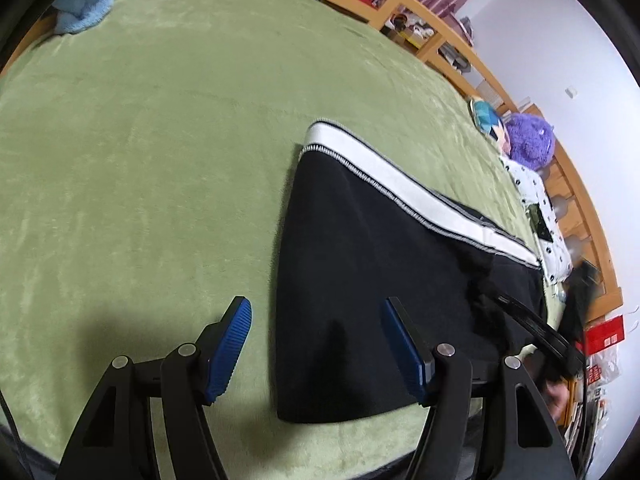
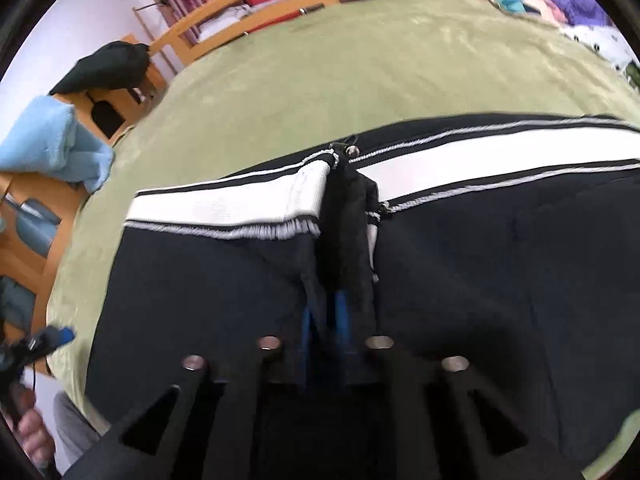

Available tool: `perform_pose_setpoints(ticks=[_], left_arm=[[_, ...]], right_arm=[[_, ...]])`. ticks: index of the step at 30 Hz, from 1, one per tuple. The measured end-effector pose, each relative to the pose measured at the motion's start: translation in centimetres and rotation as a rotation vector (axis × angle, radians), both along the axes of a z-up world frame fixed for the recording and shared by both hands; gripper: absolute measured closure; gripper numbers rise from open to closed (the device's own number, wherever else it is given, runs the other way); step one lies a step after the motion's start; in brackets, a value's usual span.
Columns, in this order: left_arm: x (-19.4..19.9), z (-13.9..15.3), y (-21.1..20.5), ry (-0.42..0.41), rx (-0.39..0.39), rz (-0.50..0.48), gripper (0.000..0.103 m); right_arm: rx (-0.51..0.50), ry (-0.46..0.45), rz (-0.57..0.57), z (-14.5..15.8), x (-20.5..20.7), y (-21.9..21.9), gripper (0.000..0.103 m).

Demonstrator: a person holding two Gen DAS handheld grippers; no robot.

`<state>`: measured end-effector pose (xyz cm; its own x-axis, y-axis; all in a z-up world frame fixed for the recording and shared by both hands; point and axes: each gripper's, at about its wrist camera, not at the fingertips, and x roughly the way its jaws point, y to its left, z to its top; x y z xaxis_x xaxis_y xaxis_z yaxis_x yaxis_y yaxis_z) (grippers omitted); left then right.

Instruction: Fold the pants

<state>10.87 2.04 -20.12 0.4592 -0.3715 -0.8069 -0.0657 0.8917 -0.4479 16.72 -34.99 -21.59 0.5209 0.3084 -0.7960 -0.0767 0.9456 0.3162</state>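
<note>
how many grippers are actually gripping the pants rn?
1. The right gripper is shut on a bunched fold of the black pants just below the white waistband. The left gripper hangs open over the pants' edge and the green blanket, holding nothing.

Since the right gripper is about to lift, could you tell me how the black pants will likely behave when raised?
The pants probably sag: fabric already bunches where the right gripper pinches it. The white waistband looks gathered, so likely stretchy. The green blanket looks plush, so dragging may catch.
</note>
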Motion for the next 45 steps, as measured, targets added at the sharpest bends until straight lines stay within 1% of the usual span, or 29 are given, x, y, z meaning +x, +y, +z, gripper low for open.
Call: perform_pose_setpoints(ticks=[2,5,7,8,9,11,13,15,17,18,19,20,21,23,25,26,27,28,29,30,31,32,33,36,38,40,43,45], left_arm=[[1.2,-1.2,-0.3,0.016,0.010,-0.006,0.038],[2.9,-2.5,-0.1,0.017,-0.010,-0.027,0.038],[4.1,-3.5,-0.2,0.024,-0.023,-0.050,0.038],[4.9,-4.0,-0.3,0.036,-0.024,-0.055,0.038],[5.7,-4.6,-0.3,0.047,-0.034,-0.056,0.038],[6.4,-5.0,-0.3,0.041,-0.060,-0.058,0.038],[7.5,-5.0,-0.7,0.030,-0.077,-0.079,0.038],[8.5,-5.1,-1.0,0.037,-0.092,-0.092,0.038],[9.5,-5.4,-1.4,0.053,-0.130,-0.109,0.039],[10.1,-5.5,-1.8,0.062,-0.136,-0.119,0.039],[10.3,-5.5,-2.0,0.064,-0.134,-0.123,0.039],[10.7,-5.5,-2.4,0.064,-0.129,-0.129,0.039],[10.9,-5.6,-2.4,0.062,-0.128,-0.131,0.039],[11.3,-5.6,-2.6,0.061,-0.127,-0.131,0.039],[11.4,-5.6,-2.8,0.057,-0.118,-0.124,0.043],[11.5,-5.6,-2.9,0.056,-0.106,-0.123,0.050],[11.5,-5.6,-2.9,0.055,-0.093,-0.118,0.059],[11.5,-5.6,-2.7,0.054,-0.095,-0.116,0.064],[11.2,-5.5,-2.2,0.051,-0.104,-0.116,0.078],[11.2,-5.4,-1.8,0.046,-0.128,-0.117,0.086],[11.3,-5.2,-1.3,0.039,-0.159,-0.117,0.092],[11.1,-4.6,-0.8,0.025,-0.195,-0.116,0.093],[10.9,-3.9,-0.5,0.011,-0.204,-0.116,0.093],[10.7,-1.7,0.0,-0.031,-0.176,-0.137,0.093],[10.7,-0.4,1.6,-0.039,-0.217,-0.132,0.093],[10.5,0.7,3.6,-0.056,-0.245,-0.116,0.093],[9.4,2.8,8.6,-0.113,-0.174,-0.056,0.093],[8.7,3.6,12.2,-0.123,-0.163,-0.013,0.093]], right_arm=[[-0.033,-0.046,-0.037,1.1,-2.3,-1.8,0.056],[-0.014,-0.082,-0.148,2.0,-5.5,-6.6,0.054],[-0.004,-0.089,-0.276,1.9,-7.1,-11.2,0.047],[0.000,-0.086,-0.338,1.7,-8.0,-13.3,0.042],[0.006,-0.077,-0.376,1.3,-8.5,-14.8,0.038],[0.026,-0.024,-0.445,0.2,-9.4,-18.4,0.037],[0.036,0.000,-0.491,-0.6,-9.8,-20.3,0.037],[0.047,0.011,-0.526,-1.3,-9.8,-21.6,0.036],[0.074,0.004,-0.566,-1.9,-9.5,-23.3,0.036],[0.097,-0.003,-0.581,-2.2,-9.5,-23.9,0.035],[0.142,-0.014,-0.604,-2.6,-9.1,-24.8,0.034],[0.166,-0.018,-0.620,-2.9,-8.8,-25.4,0.029],[0.176,-0.020,-0.637,-3.5,-8.6,-25.9,0.027],[0.195,-0.010,-0.677,-4.6,-7.1,-27.0,0.027],[0.249,-0.027,-0.697,-5.5,-6.0,-28.2,0.023],[0.266,-0.043,-0.710,-5.6,-5.7,-28.5,0.021],[0.272,-0.057,-0.717,-5.7,-5.2,-28.6,0.020],[0.272,-0.067,-0.720,-5.8,-4.4,-28.7,0.020],[0.270,-0.070,-0.722,-5.9,-3.8,-28.6,0.022],[0.267,-0.078,-0.726,-5.9,-3.2,-28.4,0.043],[0.248,-0.082,-0.735,-5.8,-2.7,-28.1,0.056],[0.230,-0.092,-0.735,-5.4,-2.4,-27.8,0.083],[0.228,-0.116,-0.731,-4.6,-2.2,-27.5,0.089],[0.155,-0.193,-0.723,-0.4,-2.1,-25.5,0.091],[0.147,-0.233,-0.714,2.2,-2.1,-24.2,0.091],[0.173,-0.269,-0.700,4.5,-2.5,-22.7,0.091],[0.205,-0.299,-0.634,6.3,-2.7,-19.5,0.092],[0.202,-0.301,-0.563,6.5,-2.7,-16.2,0.092]])
